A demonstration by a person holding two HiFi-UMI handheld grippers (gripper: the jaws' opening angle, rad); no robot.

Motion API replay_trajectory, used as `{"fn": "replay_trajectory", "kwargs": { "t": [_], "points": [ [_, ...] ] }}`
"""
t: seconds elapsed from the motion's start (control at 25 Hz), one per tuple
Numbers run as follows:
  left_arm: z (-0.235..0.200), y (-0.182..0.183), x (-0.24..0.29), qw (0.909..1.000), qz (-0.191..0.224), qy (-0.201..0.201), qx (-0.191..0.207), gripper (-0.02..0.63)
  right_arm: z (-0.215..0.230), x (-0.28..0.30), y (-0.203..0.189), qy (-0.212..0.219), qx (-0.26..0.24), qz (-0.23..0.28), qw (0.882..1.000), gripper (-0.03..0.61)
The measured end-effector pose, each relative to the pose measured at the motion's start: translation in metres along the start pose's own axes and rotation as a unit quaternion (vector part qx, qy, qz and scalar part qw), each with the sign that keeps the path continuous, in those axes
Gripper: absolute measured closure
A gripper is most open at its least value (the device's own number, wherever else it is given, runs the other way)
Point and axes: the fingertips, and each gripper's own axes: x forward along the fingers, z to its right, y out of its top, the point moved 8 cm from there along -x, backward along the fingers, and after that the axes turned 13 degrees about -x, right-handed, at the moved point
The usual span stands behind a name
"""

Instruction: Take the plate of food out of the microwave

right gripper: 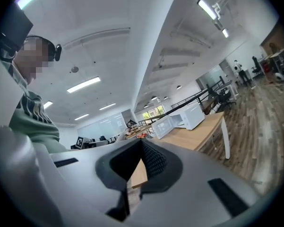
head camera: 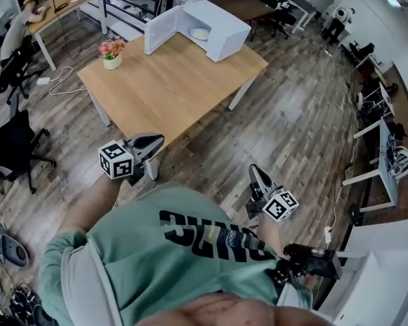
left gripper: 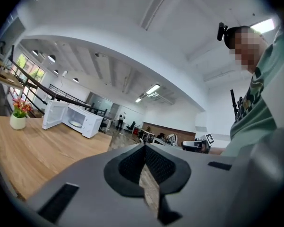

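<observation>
A white microwave (head camera: 214,27) stands at the far end of a wooden table (head camera: 170,87) with its door (head camera: 161,29) swung open to the left. A white plate (head camera: 199,34) lies inside it. Both grippers are held close to the person's body, well short of the table's near edge. My left gripper (head camera: 152,140) is shut and holds nothing. My right gripper (head camera: 256,172) is also shut and empty. The left gripper view shows the microwave (left gripper: 72,117) far off with the plate (left gripper: 75,124) in it. The right gripper view shows the microwave (right gripper: 188,116) in the distance too.
A small pot of pink flowers (head camera: 111,53) stands on the table's left side. Office chairs (head camera: 13,145) and a desk (head camera: 61,5) are at the left, more desks (head camera: 377,155) at the right. A person (left gripper: 119,121) stands far back in the room.
</observation>
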Motion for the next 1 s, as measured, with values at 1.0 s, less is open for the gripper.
{"fn": "replay_trajectory", "kwargs": {
  "t": [1.0],
  "points": [
    [-0.066,0.038,-0.008,0.9846,0.090,0.150,-0.011,0.609,0.099,0.206,0.010,0.195,-0.022,-0.048,0.979,0.572]
  ]
}}
